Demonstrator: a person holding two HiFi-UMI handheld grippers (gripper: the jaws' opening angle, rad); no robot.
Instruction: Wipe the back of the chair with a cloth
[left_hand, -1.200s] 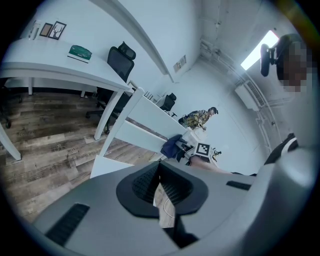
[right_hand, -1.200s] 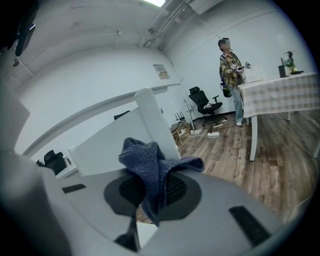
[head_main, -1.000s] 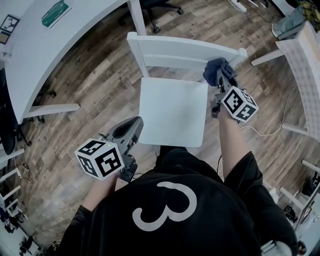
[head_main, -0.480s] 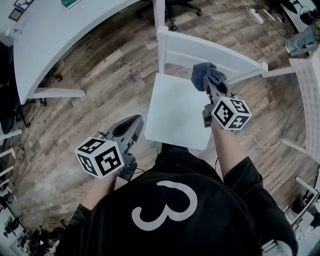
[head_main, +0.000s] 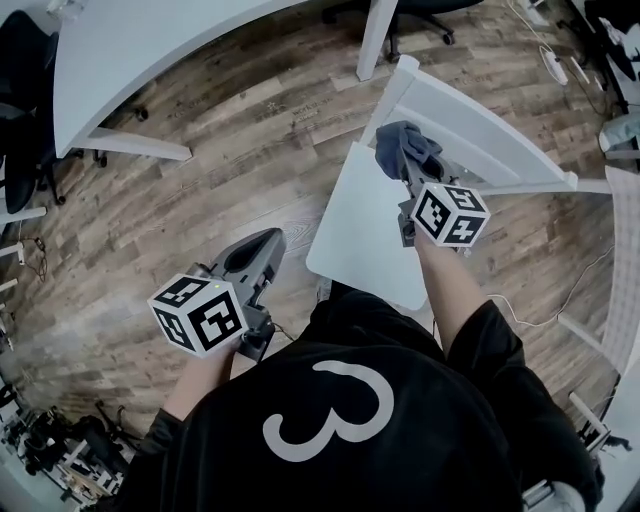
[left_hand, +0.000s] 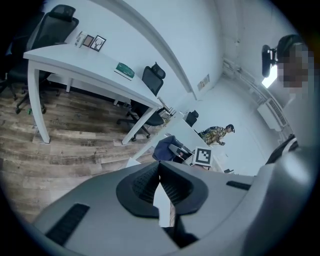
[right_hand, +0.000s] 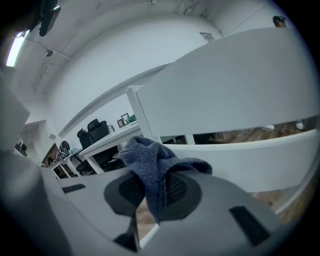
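Right gripper (head_main: 412, 172) clamps the blue cloth (head_main: 400, 142) at the chair back (head_main: 485, 128), upper left end. Left gripper (head_main: 262, 243) closed, empty (held aside). Recommended: press flat, sweep the full rail.

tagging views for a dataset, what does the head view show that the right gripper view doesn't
Only the head view: the left gripper, held apart from the chair, and the chair seat. Only the right gripper view: the right gripper jaws shut on the cloth, seen close up. Both: the cloth and the white chair back.
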